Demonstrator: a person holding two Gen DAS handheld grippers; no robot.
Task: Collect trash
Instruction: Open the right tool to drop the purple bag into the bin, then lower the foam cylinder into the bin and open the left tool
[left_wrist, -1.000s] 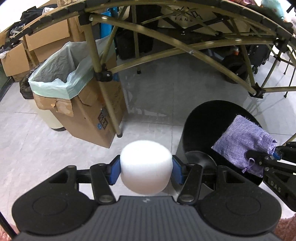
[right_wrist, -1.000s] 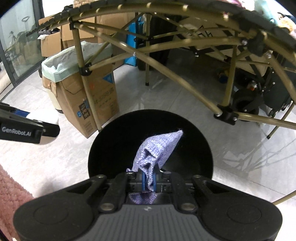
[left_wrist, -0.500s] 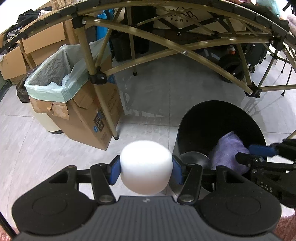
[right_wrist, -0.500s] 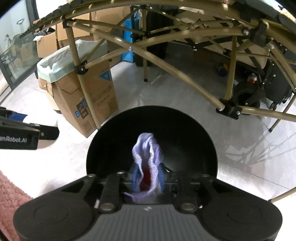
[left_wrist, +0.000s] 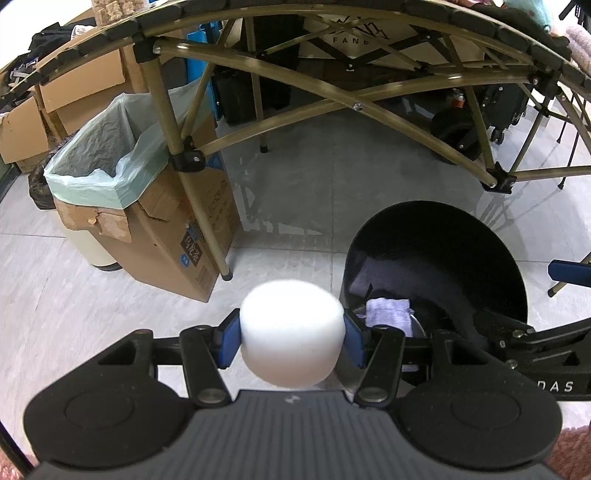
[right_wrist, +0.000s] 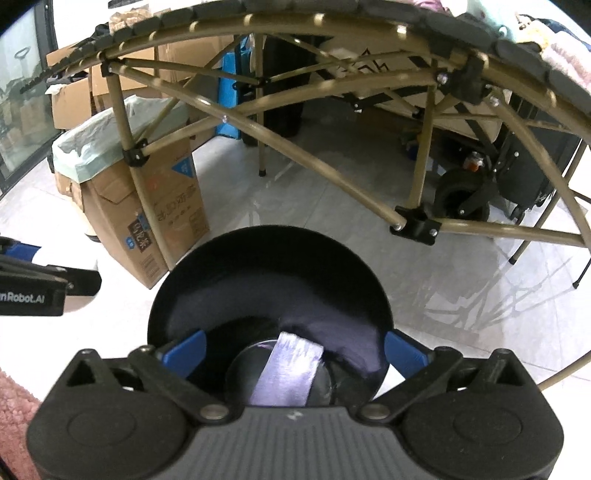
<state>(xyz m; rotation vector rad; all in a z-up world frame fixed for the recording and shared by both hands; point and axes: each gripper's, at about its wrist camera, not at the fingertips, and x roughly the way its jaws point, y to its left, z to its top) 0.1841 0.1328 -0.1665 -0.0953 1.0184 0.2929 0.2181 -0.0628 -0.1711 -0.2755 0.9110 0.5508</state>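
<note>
My left gripper (left_wrist: 291, 338) is shut on a white foam ball (left_wrist: 291, 334), both blue pads pressing its sides, just left of a round black bin (left_wrist: 436, 254). A lilac cloth pouch (left_wrist: 389, 314) lies at the bottom of that bin. In the right wrist view my right gripper (right_wrist: 293, 350) hangs over the black bin (right_wrist: 266, 273) with its jaws opening wide and nothing pressed between them. The pouch (right_wrist: 286, 369) lies below them on the bin's floor. The left gripper's side (right_wrist: 33, 284) shows at the left edge.
A cardboard box lined with a pale green bag (left_wrist: 122, 184) stands on the tiled floor left of the bin. A folding table's tan metal frame (left_wrist: 332, 99) arches overhead, one leg (left_wrist: 207, 218) against the box. Boxes, a wheeled case and dark bags fill the background.
The right gripper's jaws went from shut on the lilac pouch to wide apart, and the pouch dropped into the black bin. The left gripper kept its hold on the foam ball.
</note>
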